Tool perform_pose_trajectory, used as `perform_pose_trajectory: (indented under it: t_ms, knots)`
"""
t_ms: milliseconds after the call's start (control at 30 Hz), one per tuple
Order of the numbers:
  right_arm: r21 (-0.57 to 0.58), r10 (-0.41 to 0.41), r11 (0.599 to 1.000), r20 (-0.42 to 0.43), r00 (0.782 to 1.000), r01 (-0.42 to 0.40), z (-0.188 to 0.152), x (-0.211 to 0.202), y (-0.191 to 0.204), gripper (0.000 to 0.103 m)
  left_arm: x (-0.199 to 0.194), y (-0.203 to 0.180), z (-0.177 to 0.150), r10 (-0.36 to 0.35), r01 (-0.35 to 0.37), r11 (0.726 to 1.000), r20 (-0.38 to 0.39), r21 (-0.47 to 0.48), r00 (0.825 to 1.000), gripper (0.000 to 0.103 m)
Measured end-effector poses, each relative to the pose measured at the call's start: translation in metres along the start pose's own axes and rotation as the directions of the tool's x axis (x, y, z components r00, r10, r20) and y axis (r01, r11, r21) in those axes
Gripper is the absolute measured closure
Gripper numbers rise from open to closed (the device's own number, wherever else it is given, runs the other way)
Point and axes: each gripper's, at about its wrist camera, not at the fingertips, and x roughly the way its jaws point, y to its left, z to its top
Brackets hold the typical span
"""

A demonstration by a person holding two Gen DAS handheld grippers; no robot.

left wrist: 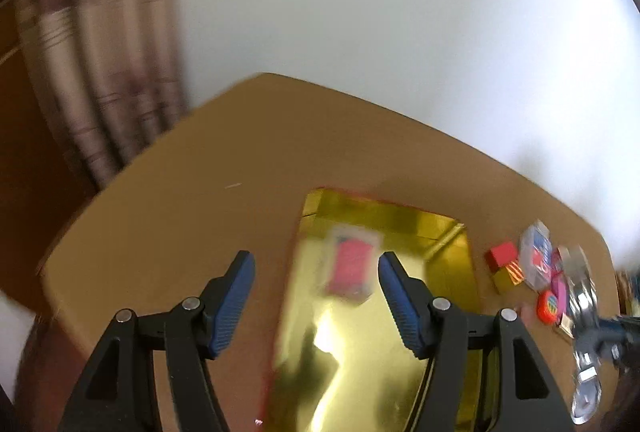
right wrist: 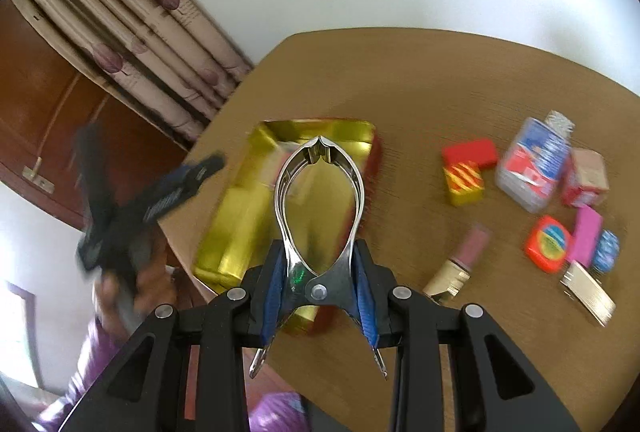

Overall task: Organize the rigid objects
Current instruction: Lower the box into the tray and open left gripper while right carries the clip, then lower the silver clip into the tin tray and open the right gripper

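My left gripper (left wrist: 315, 262) is open and hovers over a shiny gold tray (left wrist: 360, 360) on the brown table (left wrist: 180, 216). A clear case with a red card deck (left wrist: 352, 268) lies blurred in the tray, just beyond the fingertips and untouched by the pads. My right gripper (right wrist: 321, 292) is shut on the handles of a shiny metal spring clamp (right wrist: 320, 200), held above the near end of the gold tray (right wrist: 236, 216). The clamp's tip points at the tray's far wall. The same metal clamp (left wrist: 584, 312) shows at the right edge of the left wrist view.
Right of the tray lie a red-and-gold box (right wrist: 468, 172), a clear card case (right wrist: 532, 168), a pink-red box (right wrist: 586, 178), an orange round case (right wrist: 548, 244), a pink block (right wrist: 586, 236), a lipstick (right wrist: 460, 268) and a metal lighter (right wrist: 588, 296). A hand (right wrist: 116, 292) is at the table's left edge.
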Motion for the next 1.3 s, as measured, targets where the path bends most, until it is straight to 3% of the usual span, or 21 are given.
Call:
perform_pose_trajectory:
  t_ms: [133,267,367,500,867,1033,1133,1200,1267,1300]
  knots:
    - [0.021,0.042,0.999,-0.047,0.998,-0.041,0.021,0.036,0.018,0.072,-0.036,0.03,-0.033,0.051,-0.057,0.99,-0.048,-0.125,0.998,0.037]
    - [0.042,0.017,0.999,-0.09,0.996,-0.013,0.038,0.081,0.026,0.072,-0.056,0.054,-0.069,0.05,-0.069,0.963,-0.082,-0.262,0.995,0.037]
    - [0.061,-0.015,0.998,-0.115,0.993,0.022,0.046,0.111,0.026,0.072,-0.061,0.068,-0.082,0.101,-0.118,0.941,-0.071,-0.317,0.992,0.037]
    - [0.078,-0.058,0.995,-0.132,0.99,0.069,0.049,0.137,0.021,0.072,-0.057,0.065,-0.081,0.153,-0.166,0.948,-0.068,-0.273,0.986,0.037]
    - [0.108,-0.135,0.983,-0.14,0.981,0.15,0.055,0.168,0.011,0.072,-0.043,0.034,-0.09,0.137,-0.147,0.983,-0.098,-0.109,0.986,0.037]
    - [0.087,-0.167,0.98,-0.136,0.977,0.179,0.053,0.172,0.016,0.072,-0.039,0.032,-0.09,0.136,-0.146,0.985,-0.108,-0.091,0.985,0.037]
    - [0.056,-0.194,0.978,-0.118,0.974,0.202,0.054,0.172,0.022,0.065,-0.038,0.033,-0.091,0.141,-0.151,0.984,-0.108,-0.095,0.984,0.037]
    - [0.048,-0.195,0.979,-0.095,0.976,0.2,0.053,0.167,0.026,0.054,-0.038,0.034,-0.09,0.14,-0.151,0.984,-0.113,-0.097,0.984,0.037]
    - [0.031,-0.201,0.979,-0.02,0.979,0.202,0.049,0.147,0.032,0.039,-0.034,0.036,-0.09,0.14,-0.152,0.984,-0.123,-0.095,0.982,0.037]
    - [0.028,-0.193,0.981,0.013,0.981,0.192,0.045,0.137,0.034,0.038,-0.033,0.035,-0.09,0.142,-0.154,0.984,-0.124,-0.093,0.982,0.037]
